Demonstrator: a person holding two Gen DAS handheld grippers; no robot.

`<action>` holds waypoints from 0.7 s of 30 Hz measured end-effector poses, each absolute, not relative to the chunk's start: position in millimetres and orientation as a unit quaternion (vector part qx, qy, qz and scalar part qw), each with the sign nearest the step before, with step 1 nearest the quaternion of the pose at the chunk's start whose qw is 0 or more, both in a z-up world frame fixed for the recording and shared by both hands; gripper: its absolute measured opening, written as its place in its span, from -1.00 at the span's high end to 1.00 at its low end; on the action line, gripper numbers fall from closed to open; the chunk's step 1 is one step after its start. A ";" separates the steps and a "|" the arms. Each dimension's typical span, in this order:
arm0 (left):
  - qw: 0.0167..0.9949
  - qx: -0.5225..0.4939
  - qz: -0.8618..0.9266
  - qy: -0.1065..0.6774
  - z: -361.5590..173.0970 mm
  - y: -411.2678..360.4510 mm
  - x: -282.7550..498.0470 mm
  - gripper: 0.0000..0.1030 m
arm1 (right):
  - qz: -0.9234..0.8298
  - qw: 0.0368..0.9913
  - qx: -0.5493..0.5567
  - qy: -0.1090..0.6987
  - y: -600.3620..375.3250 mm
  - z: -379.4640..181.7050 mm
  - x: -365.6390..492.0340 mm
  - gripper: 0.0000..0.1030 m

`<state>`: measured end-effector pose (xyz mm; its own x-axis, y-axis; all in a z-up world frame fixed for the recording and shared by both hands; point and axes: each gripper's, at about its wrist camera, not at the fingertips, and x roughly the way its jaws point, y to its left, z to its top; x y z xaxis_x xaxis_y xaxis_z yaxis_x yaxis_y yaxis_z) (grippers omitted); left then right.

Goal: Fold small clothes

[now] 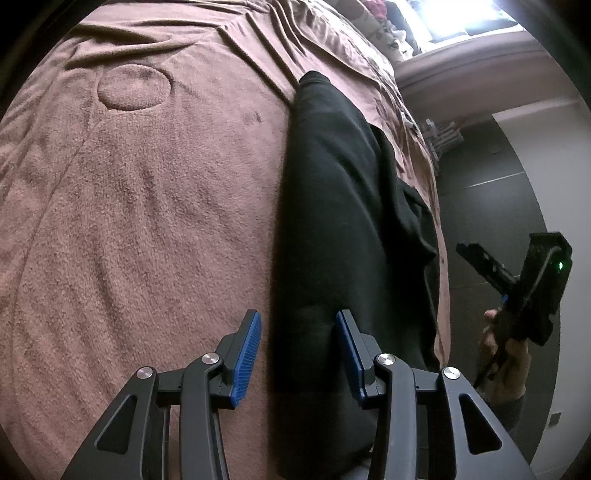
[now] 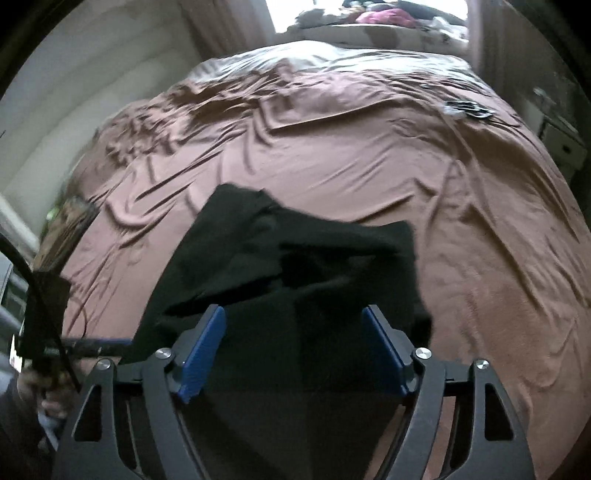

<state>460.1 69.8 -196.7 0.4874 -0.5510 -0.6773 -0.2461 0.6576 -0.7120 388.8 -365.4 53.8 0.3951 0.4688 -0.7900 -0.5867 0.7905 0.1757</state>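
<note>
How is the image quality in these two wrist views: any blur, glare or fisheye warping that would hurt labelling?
Left wrist view: sharp on the blanket pile and the black garment; the window blows out to white at top right; edges bend strongly. Right wrist view: smeared by motion blur, softening the garment's edges; the bed bulges like a dome.

A bedroom in a home; a wide bed (image 2: 369, 155) fills both views, spread with a brown fleece blanket (image 1: 129, 221), creased toward its far edge; beyond the bed's far edge a bright window (image 2: 295, 14) with a sill piled with clothes and oddments (image 2: 384, 16); a pale curtain (image 2: 229, 26) hangs by the far left corner; dark floor tiles (image 1: 491, 206) run along the bed's right edge.
</note>
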 end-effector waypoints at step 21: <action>0.749 -0.437 -0.109 0.486 -198.1 85.1 440.5 0.16 | 0.314 0.777 -0.242 0.489 -288.3 10.7 369.5 -0.66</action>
